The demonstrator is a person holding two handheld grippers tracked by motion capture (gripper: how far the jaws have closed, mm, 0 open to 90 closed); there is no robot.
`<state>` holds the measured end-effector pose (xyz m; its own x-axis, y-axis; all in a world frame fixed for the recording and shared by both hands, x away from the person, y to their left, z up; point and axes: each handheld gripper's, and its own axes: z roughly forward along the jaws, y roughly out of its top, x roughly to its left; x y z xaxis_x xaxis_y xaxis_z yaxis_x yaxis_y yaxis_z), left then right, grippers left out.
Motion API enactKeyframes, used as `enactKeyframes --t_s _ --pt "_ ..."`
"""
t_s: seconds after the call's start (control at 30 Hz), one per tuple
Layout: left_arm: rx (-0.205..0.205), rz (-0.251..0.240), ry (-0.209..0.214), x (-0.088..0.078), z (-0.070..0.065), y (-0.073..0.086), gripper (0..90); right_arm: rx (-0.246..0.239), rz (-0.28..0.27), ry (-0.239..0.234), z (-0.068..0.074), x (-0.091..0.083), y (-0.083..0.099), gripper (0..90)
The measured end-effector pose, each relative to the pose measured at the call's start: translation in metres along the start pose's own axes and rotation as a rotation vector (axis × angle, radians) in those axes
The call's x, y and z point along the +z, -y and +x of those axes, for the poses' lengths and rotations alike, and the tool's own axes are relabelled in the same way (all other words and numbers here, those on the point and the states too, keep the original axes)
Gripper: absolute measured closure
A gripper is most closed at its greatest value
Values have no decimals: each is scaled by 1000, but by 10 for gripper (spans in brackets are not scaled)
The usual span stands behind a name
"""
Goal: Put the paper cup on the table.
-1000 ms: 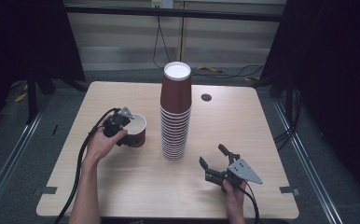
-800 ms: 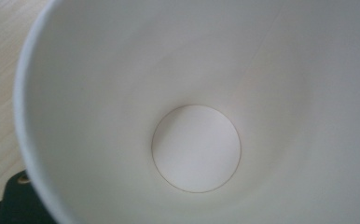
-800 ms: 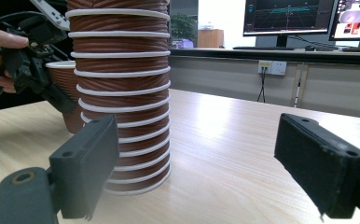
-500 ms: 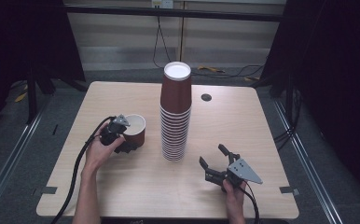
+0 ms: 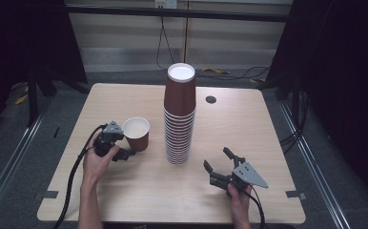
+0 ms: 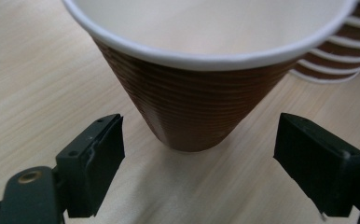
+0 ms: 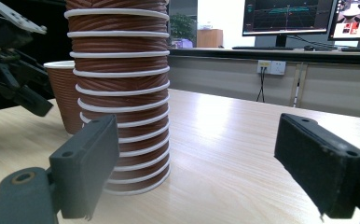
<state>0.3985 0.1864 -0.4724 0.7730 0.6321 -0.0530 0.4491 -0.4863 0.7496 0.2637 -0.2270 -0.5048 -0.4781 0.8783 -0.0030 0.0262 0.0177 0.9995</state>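
Ahead of my left gripper [image 6: 199, 163], whose jaws are matte black, the single cup [image 6: 201, 88] shows a reddish-brown wall with fine horizontal ribbing, a white rim and a cream interior. Beyond it, and just left of my right gripper [image 7: 197, 168], the cup stack [image 7: 120, 93] repeats brown ribbed bands separated by white rims; its uppermost base is white. Under both grippers the table [image 5: 139, 191] is pale beige wood grain. The right gripper's top plate [image 5: 250, 174] is grey.

The bench [image 5: 125, 191] is pale, smooth wood-grain laminate; the single cup [image 6: 192, 107] is ribbed brown paper, matt.
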Motion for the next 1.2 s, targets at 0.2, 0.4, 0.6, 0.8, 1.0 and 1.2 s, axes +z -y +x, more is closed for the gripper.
enactKeyframes --t_s 0.2,0.4,0.6,0.8,1.0,1.2 --pt "-9 -94 -30 -11 -15 5 160 0 0 0 0 0 0 138" --pt "-15 -197 -56 -18 -32 12 162 1 1 1 0 0 0 138" --pt "-10 -328 -10 -25 -50 17 162 1 1 1 0 0 0 138" --pt "24 -393 51 -24 -68 18 168 2 1 0 0 0 0 138" --pt "27 -428 4 -17 -90 21 166 1 0 1 0 0 0 138" --pt "30 -465 -13 -12 -103 28 159 0 -1 0 0 0 0 138"
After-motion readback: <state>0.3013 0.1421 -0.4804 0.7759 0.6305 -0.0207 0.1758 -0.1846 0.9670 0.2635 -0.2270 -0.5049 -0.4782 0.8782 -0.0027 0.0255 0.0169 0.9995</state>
